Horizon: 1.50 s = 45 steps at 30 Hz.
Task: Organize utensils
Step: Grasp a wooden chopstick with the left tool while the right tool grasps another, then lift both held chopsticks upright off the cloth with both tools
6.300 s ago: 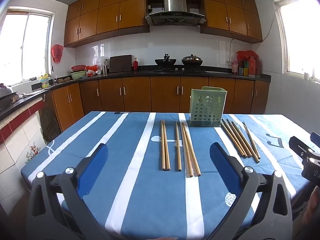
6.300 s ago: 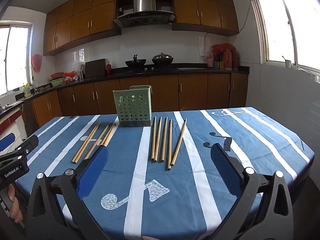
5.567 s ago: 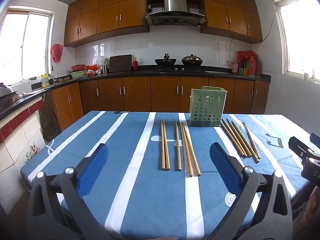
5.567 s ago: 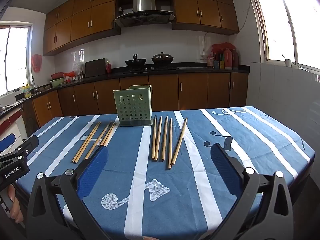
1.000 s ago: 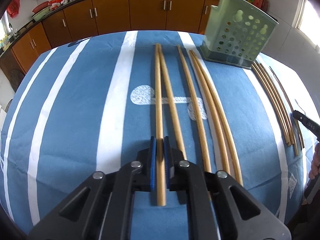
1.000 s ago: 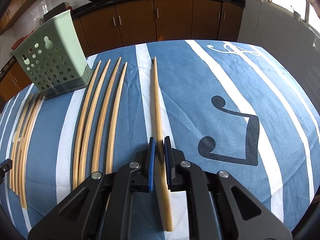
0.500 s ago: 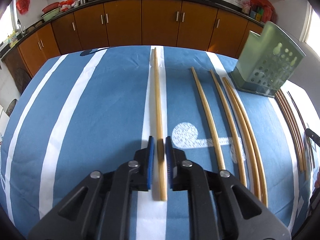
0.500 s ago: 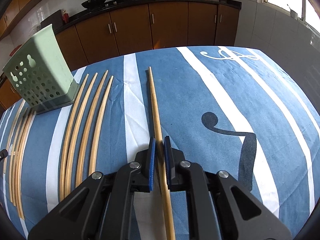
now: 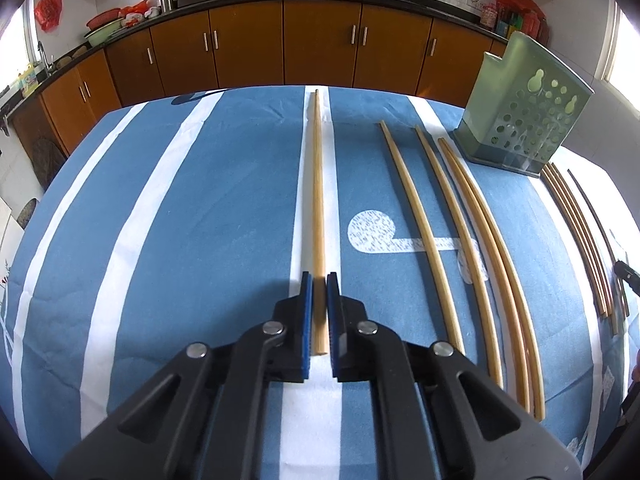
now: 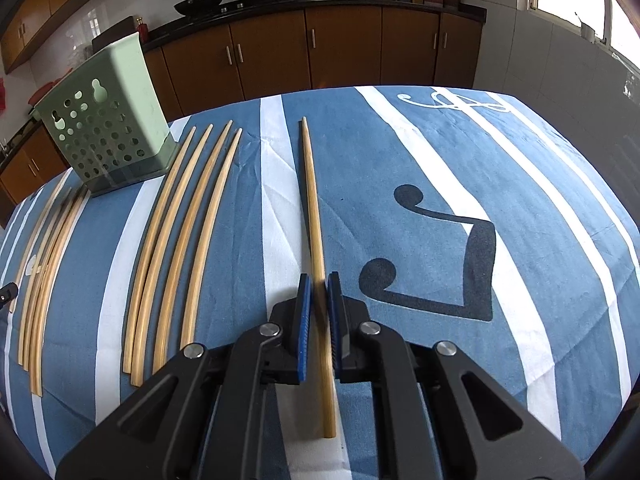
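Note:
My left gripper (image 9: pixel 319 280) has its jaws closing tight on the near end of one wooden chopstick (image 9: pixel 318 200), which points away over a white stripe. To its right, several loose chopsticks (image 9: pixel 424 232) lie on the cloth. My right gripper (image 10: pixel 319 280) is shut on another chopstick (image 10: pixel 312 200); a dark shadow beside it shows it raised off the cloth. Several more chopsticks (image 10: pixel 180 232) lie to its left. The green perforated utensil holder (image 9: pixel 524 120) (image 10: pixel 108 136) stands upright at the table's far side, between the two groups.
The table (image 9: pixel 160 220) wears a blue cloth with white stripes and music notes. Its near edge is just below both grippers. Brown kitchen cabinets (image 9: pixel 248 52) run behind it. A tip of the right gripper (image 9: pixel 626 274) shows at the left wrist view's right edge.
The left gripper has carried its chopstick leftward, away from its former neighbour. The right gripper has carried its chopstick rightward, away from the other chopsticks, with the far end lifted.

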Available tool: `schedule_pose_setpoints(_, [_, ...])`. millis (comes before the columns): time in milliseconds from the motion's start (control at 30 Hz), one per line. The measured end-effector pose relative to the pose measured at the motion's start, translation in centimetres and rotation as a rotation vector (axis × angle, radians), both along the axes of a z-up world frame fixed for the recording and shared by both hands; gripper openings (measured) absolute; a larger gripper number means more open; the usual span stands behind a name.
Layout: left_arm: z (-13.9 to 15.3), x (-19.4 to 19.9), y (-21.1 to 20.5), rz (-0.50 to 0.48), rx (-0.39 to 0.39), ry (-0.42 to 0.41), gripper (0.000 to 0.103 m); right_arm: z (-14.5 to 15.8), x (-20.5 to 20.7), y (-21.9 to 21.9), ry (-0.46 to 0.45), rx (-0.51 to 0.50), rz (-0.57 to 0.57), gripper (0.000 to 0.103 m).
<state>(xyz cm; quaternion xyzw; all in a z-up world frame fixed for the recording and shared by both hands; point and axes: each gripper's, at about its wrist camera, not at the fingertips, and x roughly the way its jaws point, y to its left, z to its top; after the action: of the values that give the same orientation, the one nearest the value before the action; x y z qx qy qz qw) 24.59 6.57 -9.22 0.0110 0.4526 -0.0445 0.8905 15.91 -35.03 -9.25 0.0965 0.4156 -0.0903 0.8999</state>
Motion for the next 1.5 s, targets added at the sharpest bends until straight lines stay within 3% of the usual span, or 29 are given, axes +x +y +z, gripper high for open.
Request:
schedule_pose_setpoints(100, [0.5,-0.4,0.2,0.004,0.014,0.008,0.008,0.8,-0.7,-0.3,-0.024,0.023,-0.005,0.008])
schedule_pose_setpoints(767, [12.8,-5.0,1.6,0.055,-0.039,-0.321,0.008,8.7,-4.6,-1.6,-0.293,0.027,-0.03,0.008])
schedule_pose_setpoints(867, [14.1,-5.3,1.5,0.055,-0.047,-0.359,0.008,9.0,-4.3,-2.0,-0.291,0.028,-0.023,0.008])
schedule_pose_setpoints(933, [14.6,-5.4,1.4,0.053,-0.038,-0.375,0.008,7.9,-3.7,-2.0,-0.231,0.054,0.001,0.013])
schedule_pose_setpoints(1000, [14.7,-5.4,1.3,0.052,-0.039,-0.376,0.008,5.9,-3.4,-1.9,-0.168,0.086,0.008,0.046])
schedule_pose_setpoints(1033, [14.7,-5.4,1.3,0.052,-0.039,-0.376,0.008,5.1,-3.2,-1.6,-0.14,0.087,0.015,0.049])
schedule_pose_setpoints(1133, [14.8,-5.5,1.3,0.053,-0.039,-0.377,0.008,3.0,-2.6,-0.7,-0.072,0.048,0.037,0.047])
schedule_pose_setpoints(1233, [14.9,-5.5,1.3,0.053,-0.038,-0.381,0.008,1.2,-2.3,0.0,-0.005,0.013,0.053,0.035])
schedule_pose_setpoints(1300, [15.1,-5.5,1.3,0.054,-0.038,-0.386,0.008,0.3,-2.2,0.2,0.028,-0.006,0.062,0.009])
schedule_pose_setpoints(1400, [15.4,-5.7,1.4,0.053,-0.037,-0.395,0.008,0.6,-2.7,-0.2,0.015,0.011,0.062,0.007])
schedule_pose_setpoints(1500, [15.8,-5.9,1.5,0.053,-0.034,-0.407,0.008,2.6,-3.7,-0.6,-0.059,0.0,0.05,0.007])
